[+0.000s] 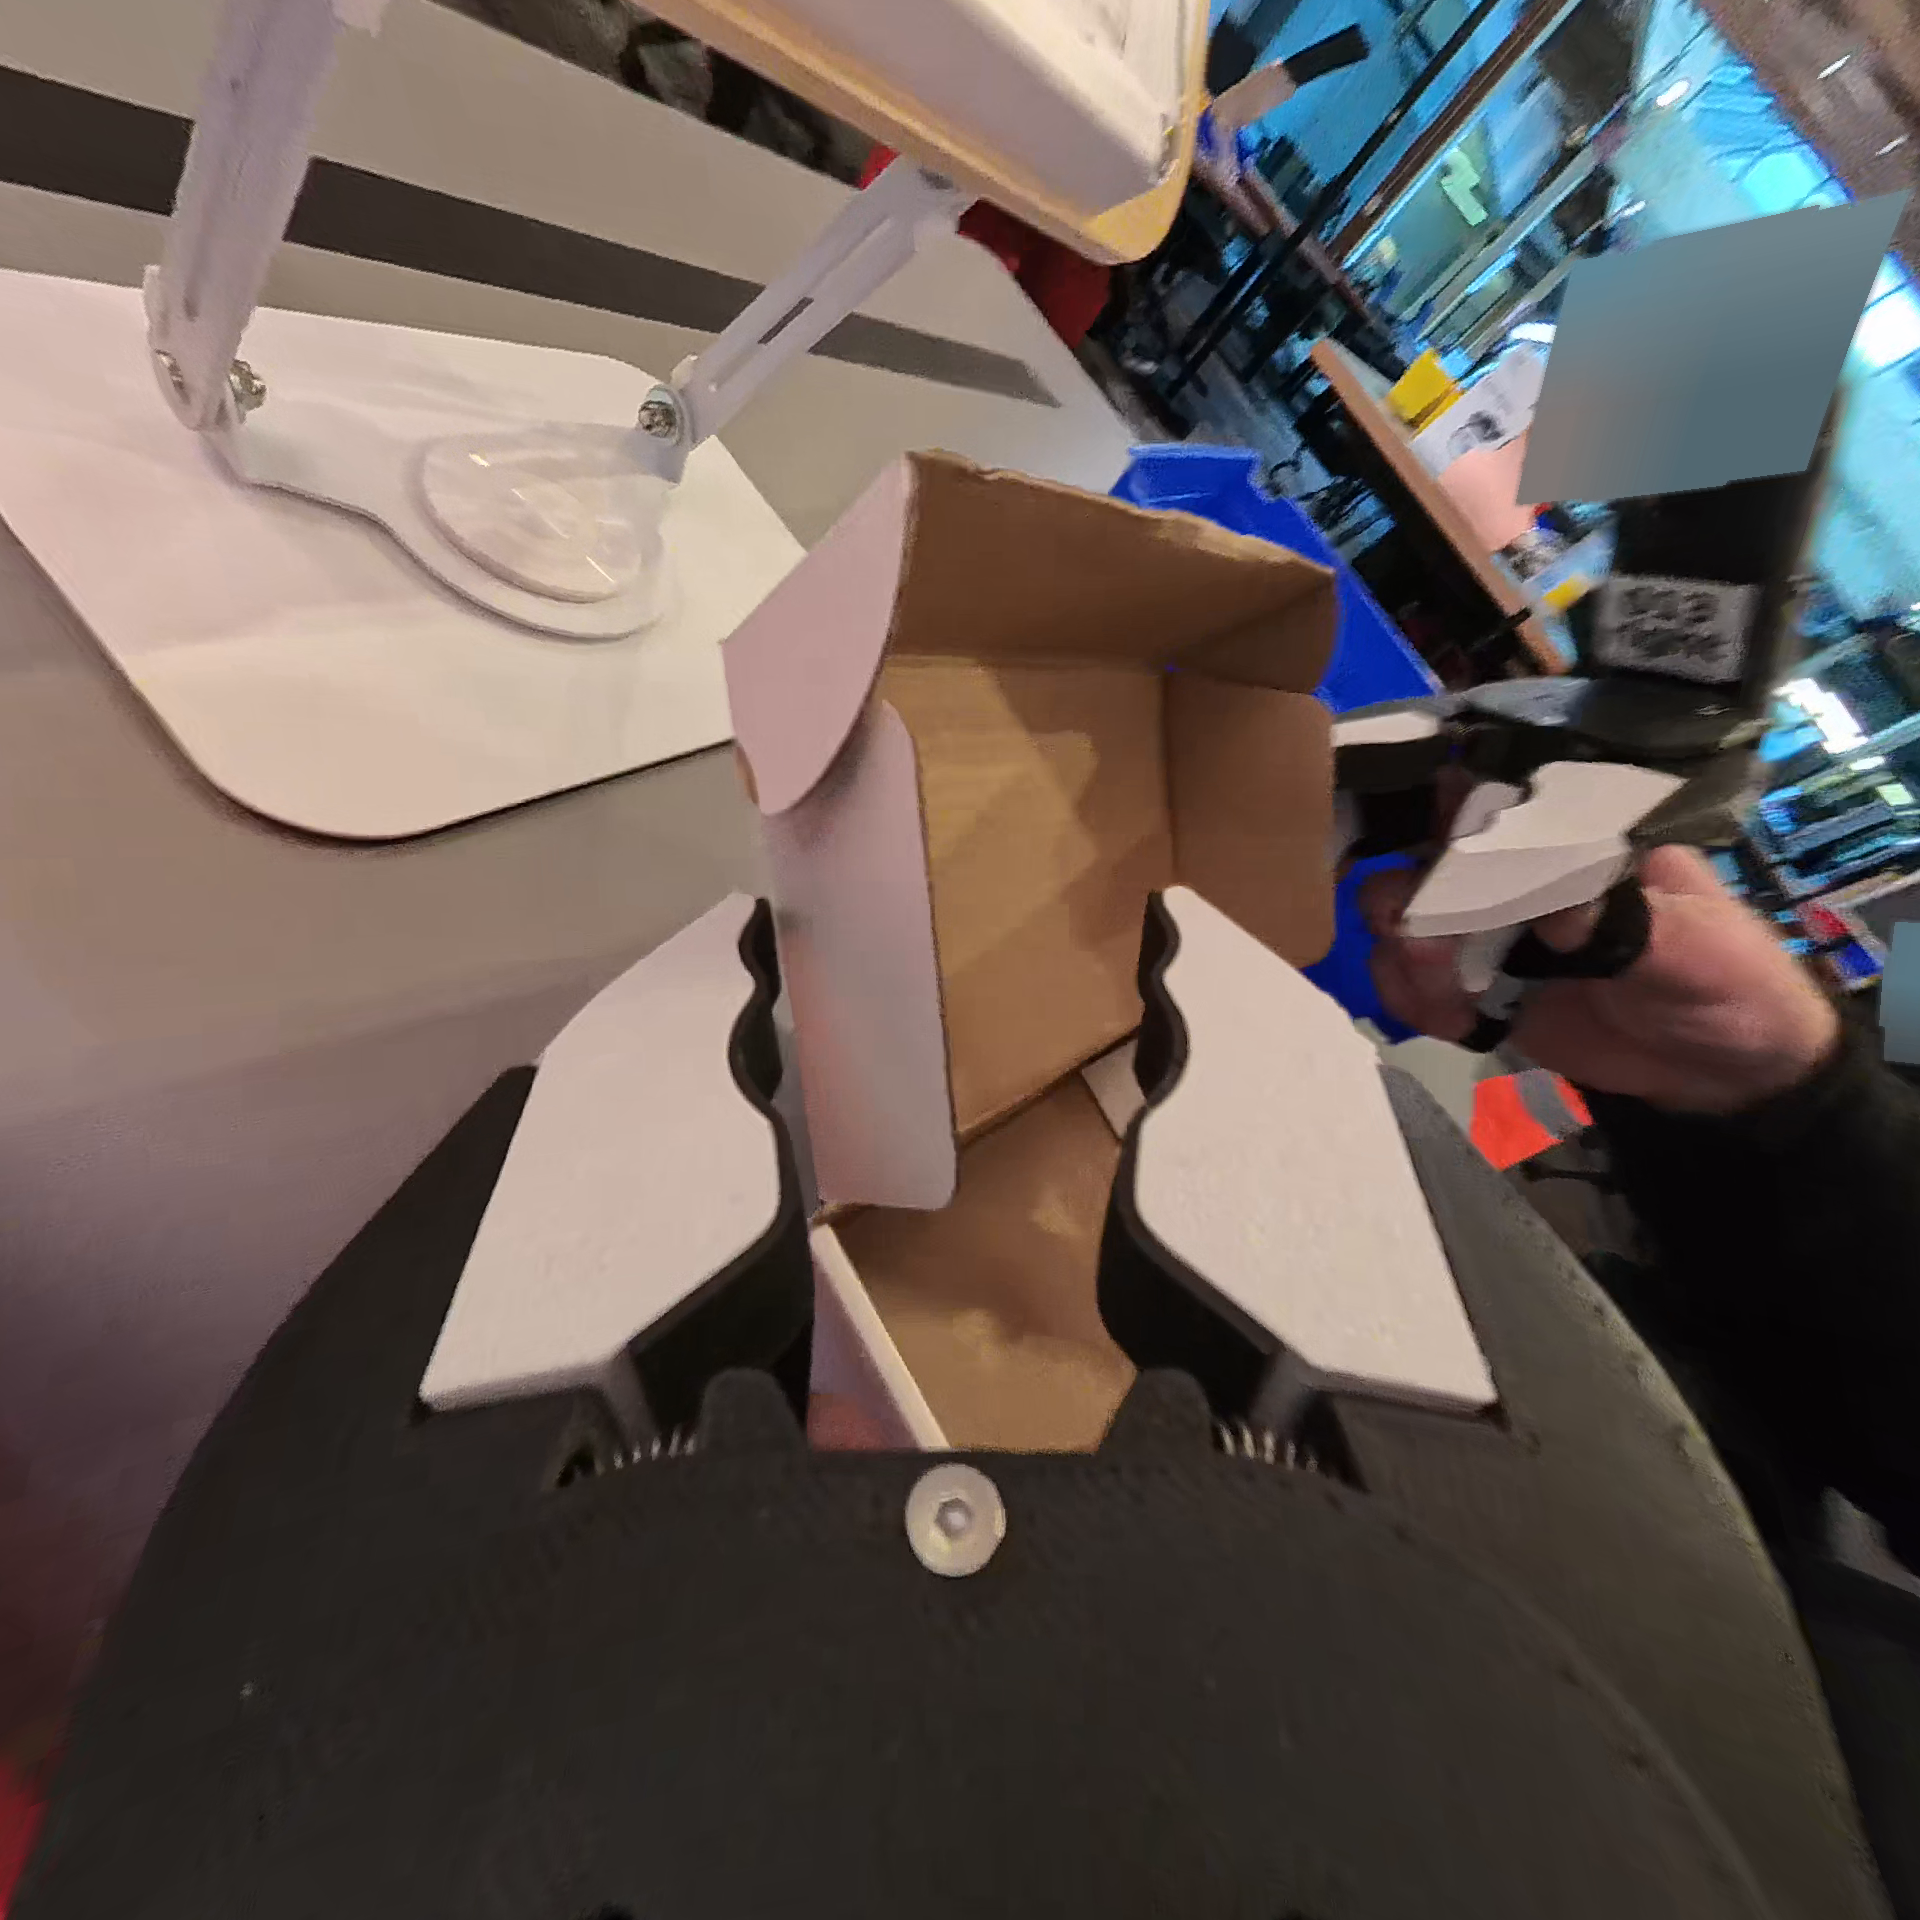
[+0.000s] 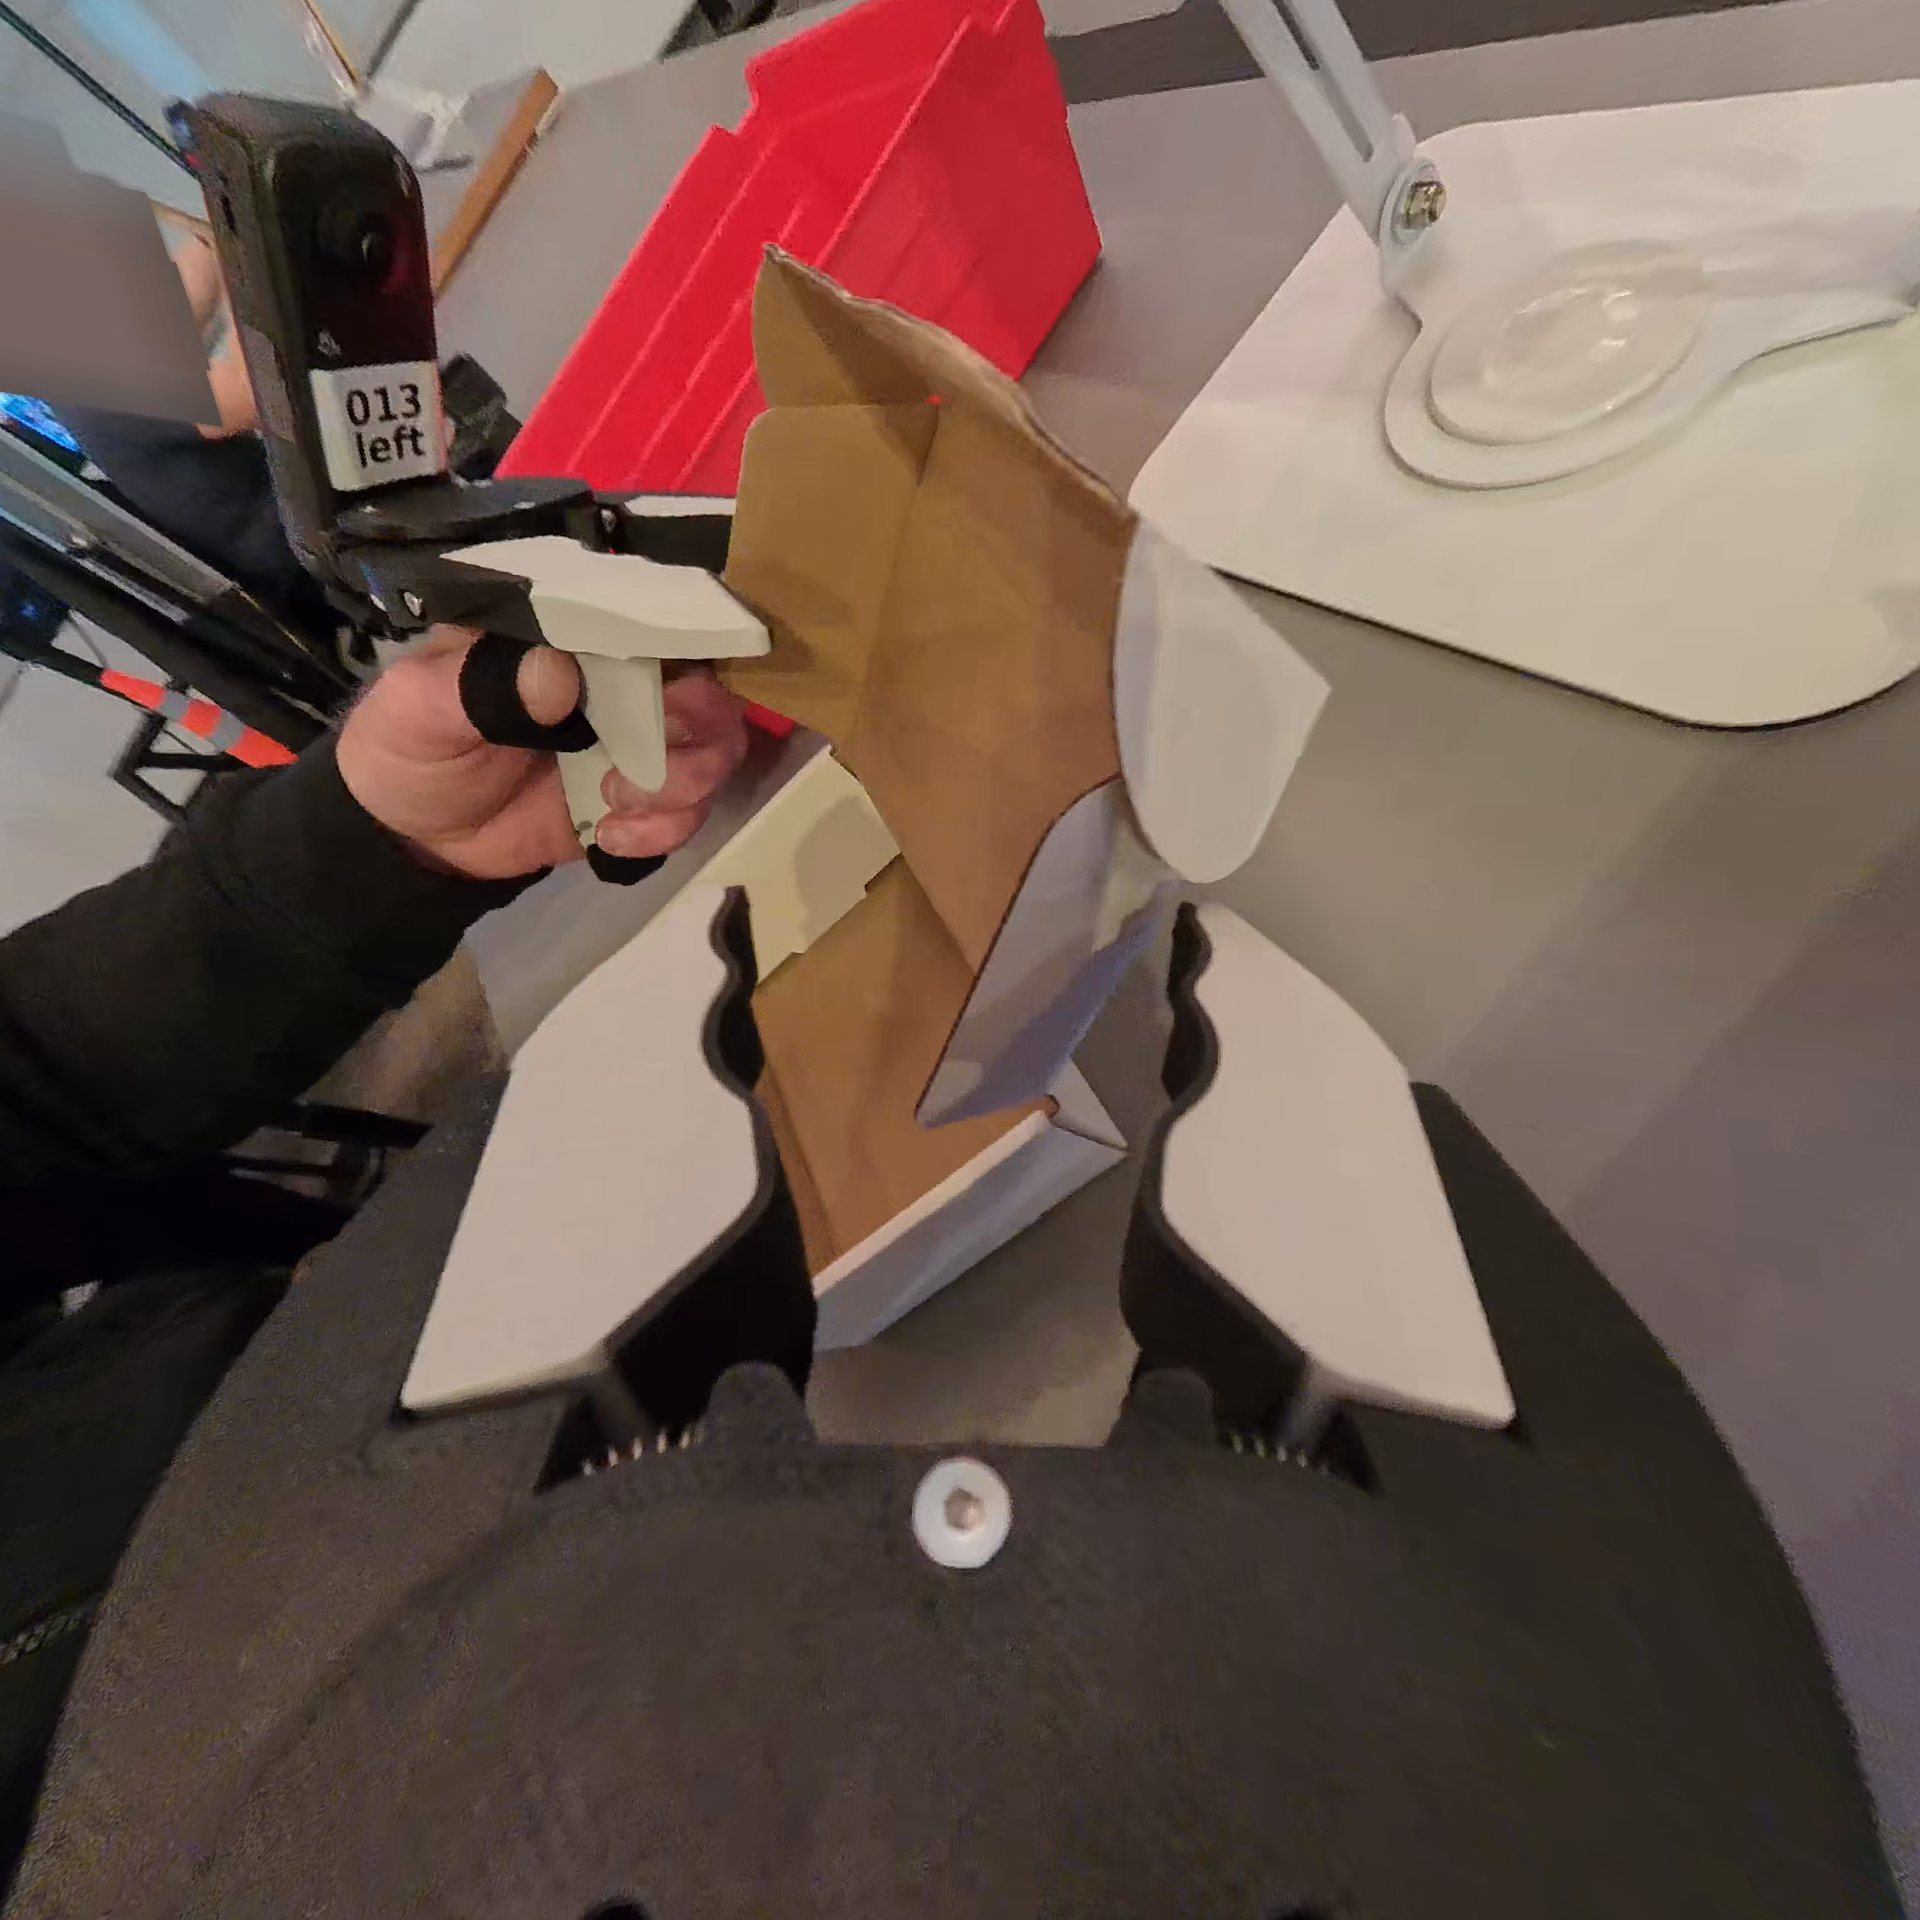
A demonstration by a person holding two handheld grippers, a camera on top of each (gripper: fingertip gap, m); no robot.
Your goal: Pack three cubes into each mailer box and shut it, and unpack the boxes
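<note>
Both wrist cams close, sharing mailer box (image 1: 1039, 831), approx.

The mailer box (image 1: 1039, 831) at frame centre is matt brown cardboard inside, smooth white outside. The left gripper (image 1: 956, 1091) has rough, grainy black plastic with matt white finger (image 1: 623, 1195) plates. At upper left, the stand base (image 1: 364, 644) is smooth white. In the right wrist view, the red bin (image 2: 883, 260) looks like glossy plastic.
</note>
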